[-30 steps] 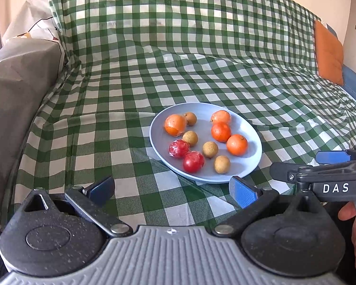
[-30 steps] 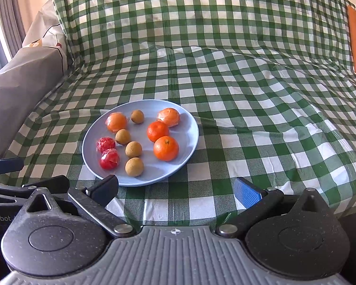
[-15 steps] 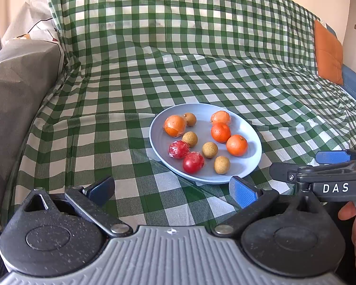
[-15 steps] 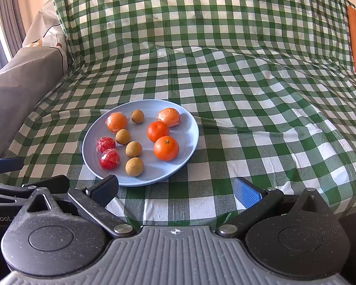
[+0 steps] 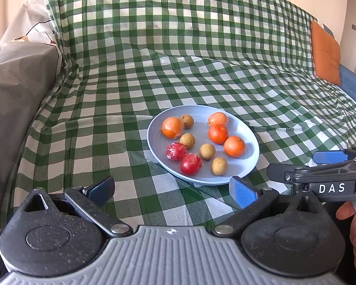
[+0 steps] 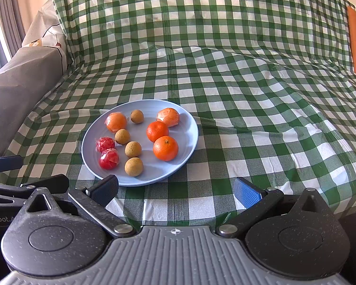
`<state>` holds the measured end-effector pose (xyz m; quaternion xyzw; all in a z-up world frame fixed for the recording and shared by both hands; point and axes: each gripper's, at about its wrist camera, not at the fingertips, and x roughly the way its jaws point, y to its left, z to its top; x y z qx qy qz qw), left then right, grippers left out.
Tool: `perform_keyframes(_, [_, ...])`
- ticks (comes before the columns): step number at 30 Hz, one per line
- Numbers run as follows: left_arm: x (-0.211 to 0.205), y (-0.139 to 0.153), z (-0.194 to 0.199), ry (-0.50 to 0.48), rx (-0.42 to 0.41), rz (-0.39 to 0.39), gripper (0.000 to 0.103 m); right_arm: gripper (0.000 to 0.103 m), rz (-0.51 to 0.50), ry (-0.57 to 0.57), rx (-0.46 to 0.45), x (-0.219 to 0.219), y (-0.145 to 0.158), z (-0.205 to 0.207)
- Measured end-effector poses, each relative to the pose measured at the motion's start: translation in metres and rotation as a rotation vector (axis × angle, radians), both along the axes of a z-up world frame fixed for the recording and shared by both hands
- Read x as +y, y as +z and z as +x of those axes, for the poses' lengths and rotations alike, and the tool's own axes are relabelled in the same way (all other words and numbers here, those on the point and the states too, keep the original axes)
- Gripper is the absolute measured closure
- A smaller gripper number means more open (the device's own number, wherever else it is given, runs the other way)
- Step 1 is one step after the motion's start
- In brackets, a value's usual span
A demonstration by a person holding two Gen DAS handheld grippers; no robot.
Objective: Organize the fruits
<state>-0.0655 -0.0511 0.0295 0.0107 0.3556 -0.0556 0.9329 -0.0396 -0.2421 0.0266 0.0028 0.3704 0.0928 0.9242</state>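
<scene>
Blue plate [image 6: 189, 140], on green-checked cloth [image 6: 249, 118] over a sofa: four orange fruits, two of them film-wrapped; four small brown fruits; two wrapped red fruits [image 6: 108, 158] at its left side. Left gripper [image 5: 172, 188] and right gripper [image 6: 175, 188]: both near the plate's front edge, jaws wide apart, holding nothing. Orange cushion [image 5: 325, 52] far right.

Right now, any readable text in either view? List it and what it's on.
"DAS": white letters on the right gripper body, left wrist view.
"nRobot.": cut-off print on the left gripper body, right wrist view; start and end not visible.
Nothing readable on the plate or the checked cloth.
</scene>
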Motion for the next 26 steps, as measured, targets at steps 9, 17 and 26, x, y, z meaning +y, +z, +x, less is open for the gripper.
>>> perform_keyframes(9, [-0.002, -0.001, 0.002, -0.027, -0.011, -0.001, 0.0, 0.001, -0.01, 0.0, -0.003, -0.001, -0.001, 0.001])
perform_keyframes(17, [0.006, 0.003, 0.005, -0.007, -0.011, -0.068, 0.0, 0.001, -0.065, -0.035, -0.048, -0.001, 0.022, -0.001])
perform_keyframes(26, [-0.001, 0.009, 0.009, 0.011, 0.045, 0.003, 0.0, 0.001, 0.011, -0.039, -0.065, -0.016, 0.007, 0.002])
